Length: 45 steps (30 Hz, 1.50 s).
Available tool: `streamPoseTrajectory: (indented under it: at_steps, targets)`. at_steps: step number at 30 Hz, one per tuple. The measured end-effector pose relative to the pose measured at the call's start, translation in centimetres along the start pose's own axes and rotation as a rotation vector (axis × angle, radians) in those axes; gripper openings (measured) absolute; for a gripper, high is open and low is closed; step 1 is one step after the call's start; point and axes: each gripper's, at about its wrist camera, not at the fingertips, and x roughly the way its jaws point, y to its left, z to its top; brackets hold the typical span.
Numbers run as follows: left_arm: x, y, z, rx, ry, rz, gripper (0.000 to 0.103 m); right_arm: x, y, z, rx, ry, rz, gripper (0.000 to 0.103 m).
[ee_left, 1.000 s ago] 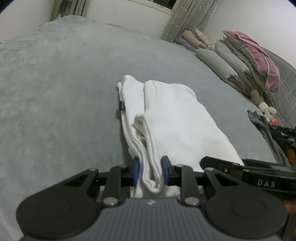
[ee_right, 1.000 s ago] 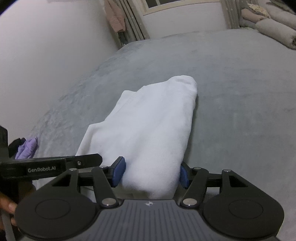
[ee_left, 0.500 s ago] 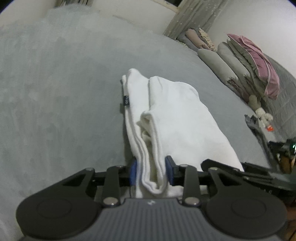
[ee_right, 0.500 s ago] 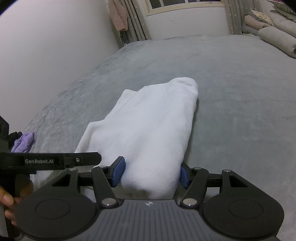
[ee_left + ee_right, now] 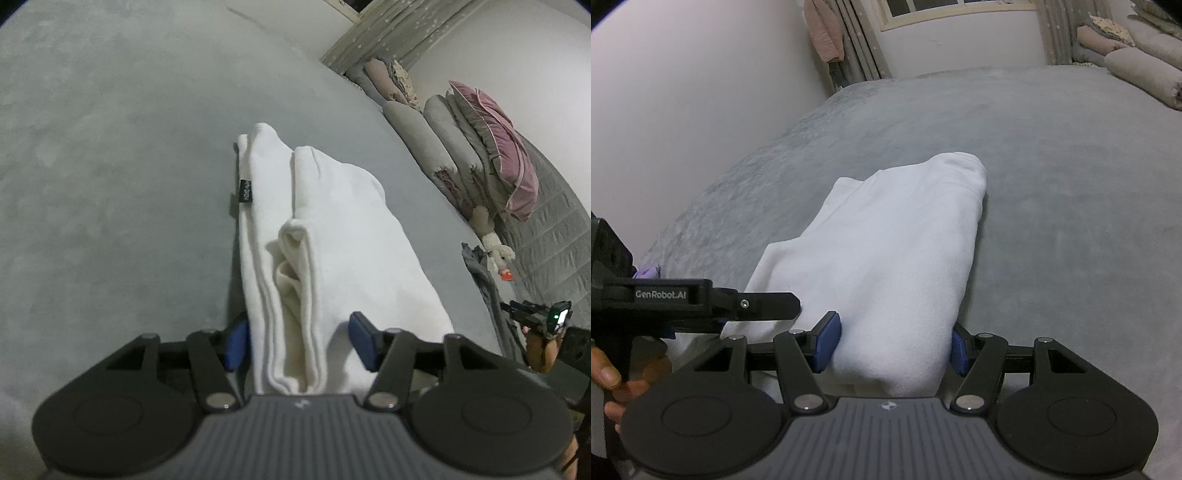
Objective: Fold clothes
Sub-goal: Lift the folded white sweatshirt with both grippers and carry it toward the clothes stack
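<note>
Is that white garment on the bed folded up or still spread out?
Folded. The white garment lies as a narrow stacked bundle on the grey bed, with several layered edges showing nearest the left tool.

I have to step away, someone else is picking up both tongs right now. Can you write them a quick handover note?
Left tongs: open, straddling the near hem of the white garment, not pinching it.
Right tongs: open wide around the garment's near end.
Garment: folded into a long narrow bundle on the grey bedspread, layered edges on its left side.
Done: lengthwise folds.
Left: probably one more fold across, then set it aside.
</note>
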Motion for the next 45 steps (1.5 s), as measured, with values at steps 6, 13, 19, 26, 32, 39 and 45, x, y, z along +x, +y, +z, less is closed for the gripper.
streamPoseTrajectory:
  at_steps: [6, 13, 19, 26, 32, 39, 45]
  targets:
    - [-0.4, -0.4, -0.1, -0.042, -0.042, -0.003, 0.022, -0.6, 1.4, -0.2, -0.073, -0.064, -0.037, 0.048]
    - [-2.9, -2.6, 1.0, 0.028, -0.135, 0.004, 0.018, -2.6, 4.6, -0.1, -0.216, -0.206, -0.107, 0.043]
    - [-5.5, -3.6, 1.8, 0.079, -0.195, -0.004, 0.018, -3.9, 6.3, 0.0, -0.268, -0.286, -0.113, 0.042]
    - [-5.1, -4.1, 1.6, 0.091, -0.174, 0.058, 0.018, -3.2, 6.9, 0.1, -0.251, -0.252, -0.098, 0.042]
    - [-6.8, -4.6, 1.5, 0.116, -0.21, 0.119, 0.018, -3.7, 9.1, 0.4, -0.247, -0.268, -0.077, 0.042]
    - [-13.3, -4.0, 1.4, 0.118, -0.303, 0.178, 0.018, -4.3, 11.9, 0.8, -0.245, -0.289, -0.05, 0.042]
    - [-21.4, -2.4, 1.5, 0.118, -0.402, 0.232, 0.018, -5.6, 18.0, 0.5, -0.232, -0.367, 0.042, 0.042]
